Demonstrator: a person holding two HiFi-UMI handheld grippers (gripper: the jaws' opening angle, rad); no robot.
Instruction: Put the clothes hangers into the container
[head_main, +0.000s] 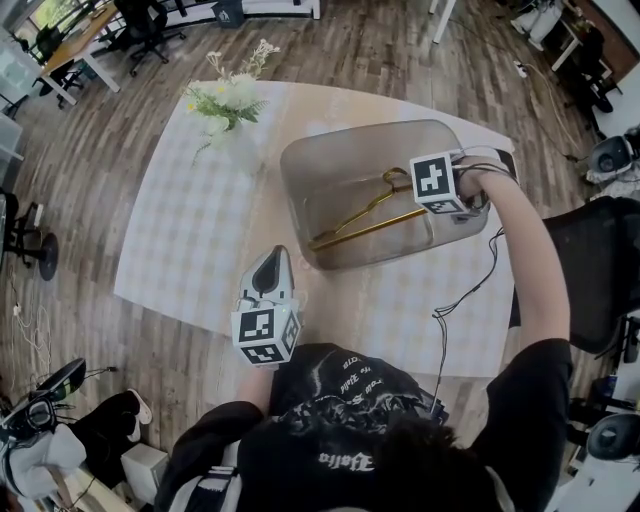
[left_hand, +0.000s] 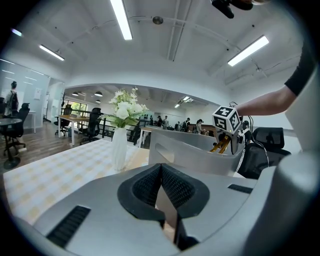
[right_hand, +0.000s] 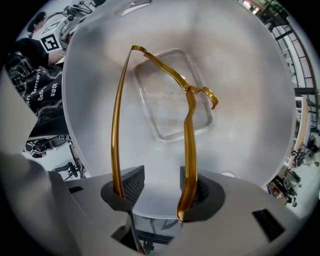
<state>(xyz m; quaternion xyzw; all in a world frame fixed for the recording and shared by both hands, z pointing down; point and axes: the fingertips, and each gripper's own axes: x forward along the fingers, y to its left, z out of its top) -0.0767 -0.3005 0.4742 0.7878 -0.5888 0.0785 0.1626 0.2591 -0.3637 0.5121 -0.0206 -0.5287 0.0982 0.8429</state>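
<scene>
A thin gold clothes hanger (head_main: 365, 222) lies inside the translucent grey container (head_main: 300, 165) on the table, its hook (head_main: 396, 179) toward the far side. My right gripper (head_main: 442, 192) hangs over the container's right rim, pointing in. In the right gripper view the hanger (right_hand: 187, 115) runs from the container floor up to my right gripper (right_hand: 162, 176). One bar passes outside the left pad and the other lies over the right pad (right_hand: 192, 182); the gap between the pads is empty. My left gripper (head_main: 273, 256) rests near the table's front edge, shut with nothing in it (left_hand: 161, 168).
A white vase of white flowers (head_main: 226, 108) stands at the back left of the checked tablecloth (head_main: 190, 230). A black cable (head_main: 470, 285) trails from the right gripper over the table's right side. Office chairs and desks surround the table on a wooden floor.
</scene>
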